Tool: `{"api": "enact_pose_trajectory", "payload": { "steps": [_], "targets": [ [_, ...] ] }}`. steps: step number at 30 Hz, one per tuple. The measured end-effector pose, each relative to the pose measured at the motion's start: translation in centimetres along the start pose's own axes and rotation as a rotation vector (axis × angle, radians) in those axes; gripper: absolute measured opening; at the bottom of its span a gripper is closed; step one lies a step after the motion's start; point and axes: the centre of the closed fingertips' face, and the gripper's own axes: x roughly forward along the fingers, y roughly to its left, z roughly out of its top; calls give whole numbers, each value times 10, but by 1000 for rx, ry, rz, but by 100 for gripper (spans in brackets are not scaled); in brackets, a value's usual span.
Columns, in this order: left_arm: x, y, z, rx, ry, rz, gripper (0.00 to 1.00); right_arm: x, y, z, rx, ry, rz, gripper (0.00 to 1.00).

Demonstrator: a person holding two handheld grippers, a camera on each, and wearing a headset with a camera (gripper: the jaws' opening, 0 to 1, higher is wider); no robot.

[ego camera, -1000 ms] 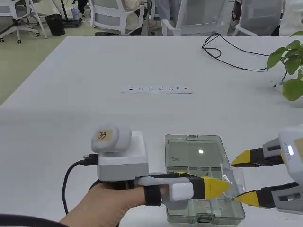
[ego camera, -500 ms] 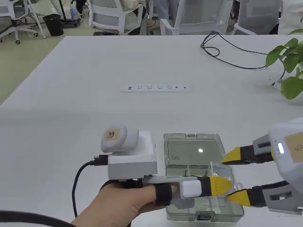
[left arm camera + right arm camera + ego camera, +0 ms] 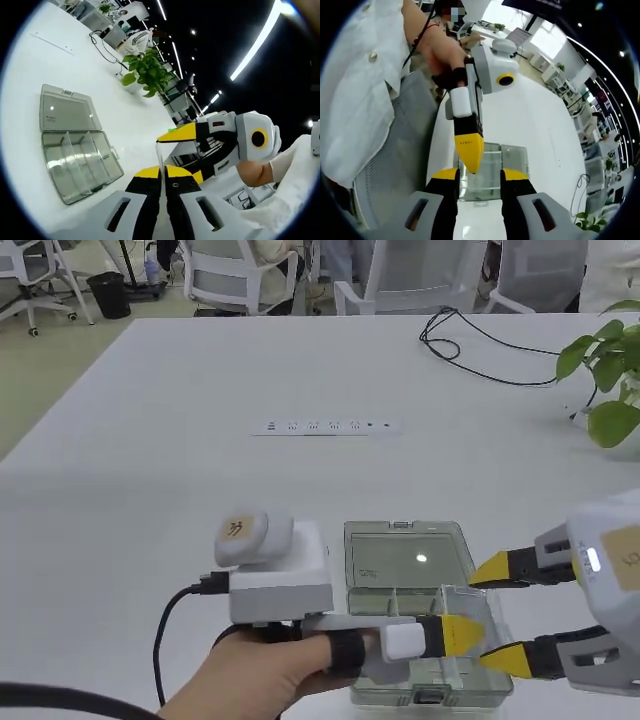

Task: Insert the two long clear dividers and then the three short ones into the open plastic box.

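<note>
The open clear plastic box (image 3: 436, 685) lies at the table's near edge with its lid (image 3: 408, 552) folded flat behind it. Clear dividers stand inside the box (image 3: 80, 162). My left gripper (image 3: 478, 632) hovers over the box's right part, shut on a thin clear divider (image 3: 159, 154) that rises from between its yellow tips (image 3: 164, 171). My right gripper (image 3: 480, 618) comes in from the right, open, one jaw on each side of the left gripper's tip (image 3: 470, 150). In the right gripper view the box (image 3: 492, 172) lies below the open right gripper (image 3: 479, 174).
A white power strip (image 3: 325, 426) lies mid-table. A black cable (image 3: 480, 345) loops at the far right, next to a green plant (image 3: 605, 370). Office chairs (image 3: 235, 275) stand along the far edge. The left gripper's black cord (image 3: 165, 635) trails toward me.
The right gripper has slid a little left, so its open jaws now flank the left gripper's tip. The left hand has edged right over the box, still shut on the divider.
</note>
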Motion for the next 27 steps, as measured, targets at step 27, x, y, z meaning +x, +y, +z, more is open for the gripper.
{"api": "enact_pose_trajectory", "payload": {
  "steps": [27],
  "targets": [
    [-9, -13, -24, 632, 119, -62, 0, -31, 1, 20, 308, -243, 401, 15]
  ]
}}
